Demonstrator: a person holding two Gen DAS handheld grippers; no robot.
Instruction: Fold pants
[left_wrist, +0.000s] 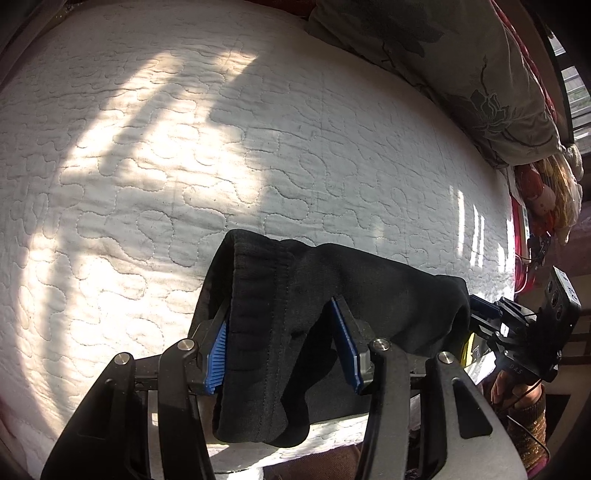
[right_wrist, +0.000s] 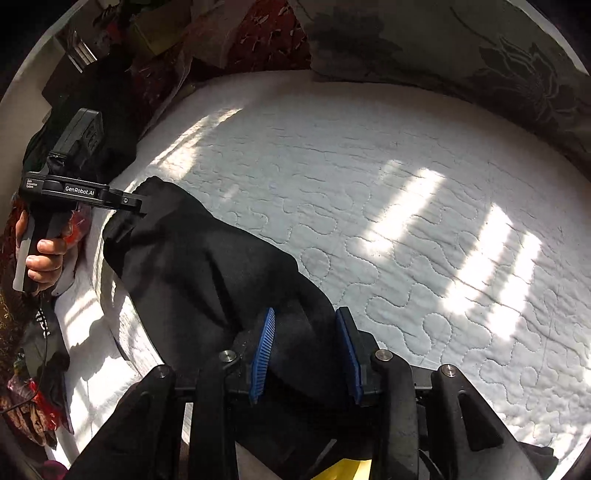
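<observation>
Both grippers, left (left_wrist: 284, 347) and right (right_wrist: 304, 354), clamped on black pants (left_wrist: 332, 288) above quilt (left_wrist: 258, 129); keep cloth taut, lower evenly

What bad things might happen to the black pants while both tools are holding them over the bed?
1. The left tool grips thick bunched fabric at the ribbed band; a layer might slip out.
2. The black pants hang crumpled between the two tools, so the fold may come out crooked or wrinkled on the white quilt.
3. The right tool sits near the bed's edge, where loose cloth might slide off.
</observation>
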